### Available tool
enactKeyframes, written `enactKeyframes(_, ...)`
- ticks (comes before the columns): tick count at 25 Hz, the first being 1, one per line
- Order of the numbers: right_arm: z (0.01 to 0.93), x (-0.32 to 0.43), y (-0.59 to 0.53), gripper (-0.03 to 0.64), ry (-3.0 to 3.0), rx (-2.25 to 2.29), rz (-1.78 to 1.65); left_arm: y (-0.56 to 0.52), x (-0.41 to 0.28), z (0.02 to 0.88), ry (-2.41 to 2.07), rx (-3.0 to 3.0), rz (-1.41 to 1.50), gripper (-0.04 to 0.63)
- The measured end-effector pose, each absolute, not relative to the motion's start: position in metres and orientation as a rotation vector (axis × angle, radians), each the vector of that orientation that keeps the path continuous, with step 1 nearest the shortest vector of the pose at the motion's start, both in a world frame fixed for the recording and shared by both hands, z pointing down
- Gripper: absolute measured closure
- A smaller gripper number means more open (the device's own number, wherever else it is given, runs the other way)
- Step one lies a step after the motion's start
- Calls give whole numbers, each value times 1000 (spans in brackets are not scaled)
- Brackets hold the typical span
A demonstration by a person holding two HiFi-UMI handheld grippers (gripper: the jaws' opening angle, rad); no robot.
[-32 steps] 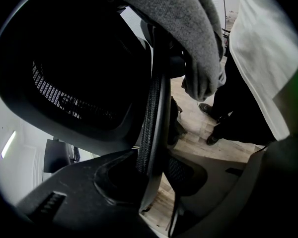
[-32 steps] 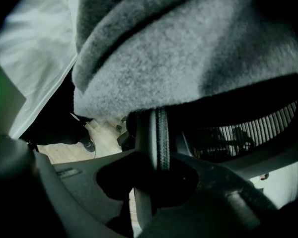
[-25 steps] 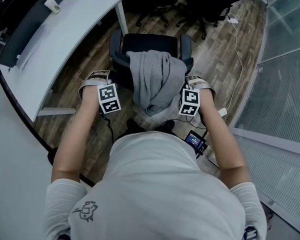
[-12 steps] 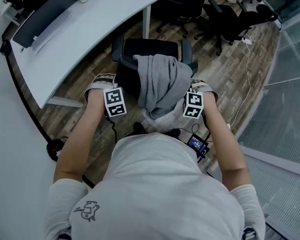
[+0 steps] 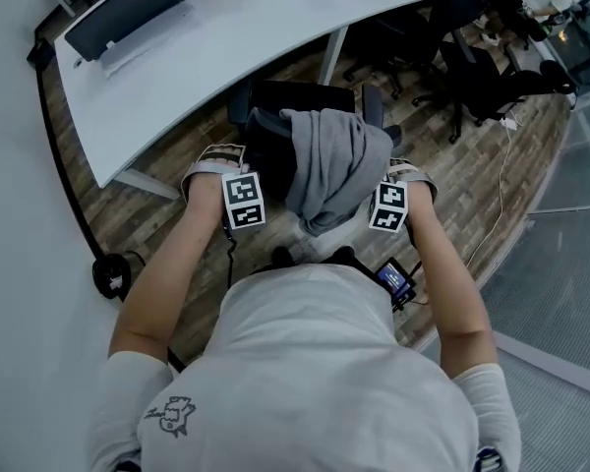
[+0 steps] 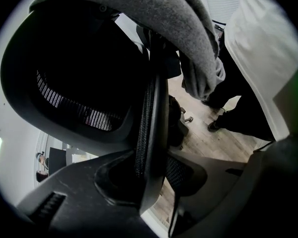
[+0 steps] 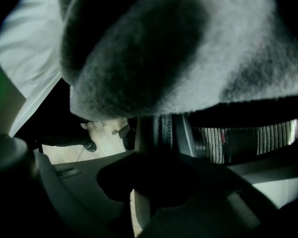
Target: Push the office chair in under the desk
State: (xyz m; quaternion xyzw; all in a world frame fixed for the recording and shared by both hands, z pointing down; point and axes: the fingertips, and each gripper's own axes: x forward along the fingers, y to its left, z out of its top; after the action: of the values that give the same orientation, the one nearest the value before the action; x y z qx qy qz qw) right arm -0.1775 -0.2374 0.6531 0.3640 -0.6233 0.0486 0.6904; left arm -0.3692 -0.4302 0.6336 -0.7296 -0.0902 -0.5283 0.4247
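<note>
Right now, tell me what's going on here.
A person is standing behind an office chair with a two-jaw gripper in each hand. The left gripper is clamped on one side edge of the backrest and the right gripper on the other. A grey garment hangs over the backrest between them. The chair faces the white desk and stands right at its curved edge, not yet tucked under it.

Head view looks steeply down; both gripper views, very close, apparently share the chair backrest [image 6: 152, 118].
</note>
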Motion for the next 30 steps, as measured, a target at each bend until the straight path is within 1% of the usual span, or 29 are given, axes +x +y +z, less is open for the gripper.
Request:
enactKeyframes(7, 655, -186, -289, 552, -1430, 754, 34, -462, -395, 634, -138, -1853, -1388, 449)
enactKeyframes(16, 656, -183, -351, 552, -1502, 679, -75, -499, -410, 636, -17, -1868, -1483, 449)
enactKeyframes(22, 653, -167, -391, 552, -1554, 620, -153, -519, -407, 633, 63, -1880, -1573, 449)
enactKeyframes(30, 652, -130, -457, 552, -1622, 506, -264, -549, -386, 630, 216, -1896, -1677, 449)
